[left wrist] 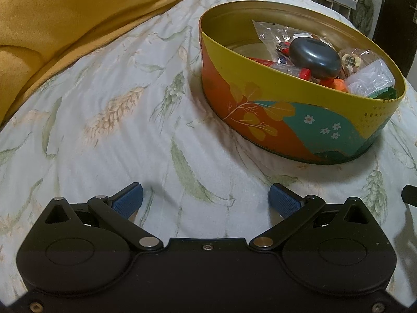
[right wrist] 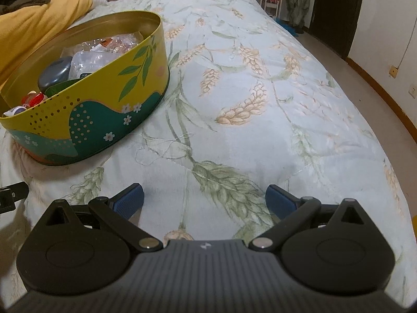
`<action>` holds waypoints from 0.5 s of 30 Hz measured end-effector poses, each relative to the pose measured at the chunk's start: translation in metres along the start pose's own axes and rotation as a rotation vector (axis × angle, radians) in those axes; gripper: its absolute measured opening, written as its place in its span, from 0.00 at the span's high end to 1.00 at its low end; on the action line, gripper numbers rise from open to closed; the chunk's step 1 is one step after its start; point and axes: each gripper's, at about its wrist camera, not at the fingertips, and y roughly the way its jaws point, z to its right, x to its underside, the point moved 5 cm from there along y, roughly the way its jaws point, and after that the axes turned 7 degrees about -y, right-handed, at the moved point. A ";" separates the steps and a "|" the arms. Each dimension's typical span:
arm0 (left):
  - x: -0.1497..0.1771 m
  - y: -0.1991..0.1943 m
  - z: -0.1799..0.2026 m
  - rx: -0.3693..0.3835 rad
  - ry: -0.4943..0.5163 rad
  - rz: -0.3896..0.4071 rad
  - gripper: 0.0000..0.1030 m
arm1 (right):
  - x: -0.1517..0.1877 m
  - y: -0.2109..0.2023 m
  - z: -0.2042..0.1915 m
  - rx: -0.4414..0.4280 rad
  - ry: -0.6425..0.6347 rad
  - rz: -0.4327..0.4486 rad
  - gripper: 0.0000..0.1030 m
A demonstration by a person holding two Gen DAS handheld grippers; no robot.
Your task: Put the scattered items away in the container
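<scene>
- Left wrist view: left gripper [left wrist: 206, 198] low over the bedspread [left wrist: 104, 120], jaws wide apart, nothing btwn the blue pads [left wrist: 129, 200].
- Same view: round painted tin [left wrist: 273, 120] sits on the bed ahead and to the right, apart from the gripper. No lid on it.
- Inside the tin: dark grey oval case [left wrist: 314, 56] on top, clear plastic bags [left wrist: 276, 32] behind it, a clear plastic box [left wrist: 370, 78] at the right, red/orange bits [left wrist: 303, 73] under the case. Exact items hard to tell.
- Yellow blanket [left wrist: 65, 20] top left. No loose items on the cloth that shows here.
- Right wrist view: right gripper [right wrist: 204, 199] also low over the bedspread [right wrist: 260, 78], jaws spread, empty. Pads [right wrist: 280, 200] clear of the cloth as far as I can tell.
- Tin [right wrist: 86, 99] to the left and ahead of it, w/ the grey case [right wrist: 56, 71] and clear bags [right wrist: 104, 54] showing over the rim.
- Rest of the bed in this view: only the printed pattern, no stray objects.
- Progress, my read: looks done or v. nearly. Everything visible is in the tin, both claws empty. Can't rule out items outside both views, e.g. behind the tin or near the blanket [right wrist: 34, 26].
</scene>
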 end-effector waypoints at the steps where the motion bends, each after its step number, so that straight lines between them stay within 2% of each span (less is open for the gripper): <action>1: 0.000 0.000 0.000 -0.002 -0.001 0.000 0.00 | 0.000 0.000 0.000 0.000 -0.001 0.001 0.00; 15: 0.000 0.000 0.002 -0.016 0.002 -0.002 0.00 | 0.000 0.000 0.000 0.000 -0.005 0.003 0.00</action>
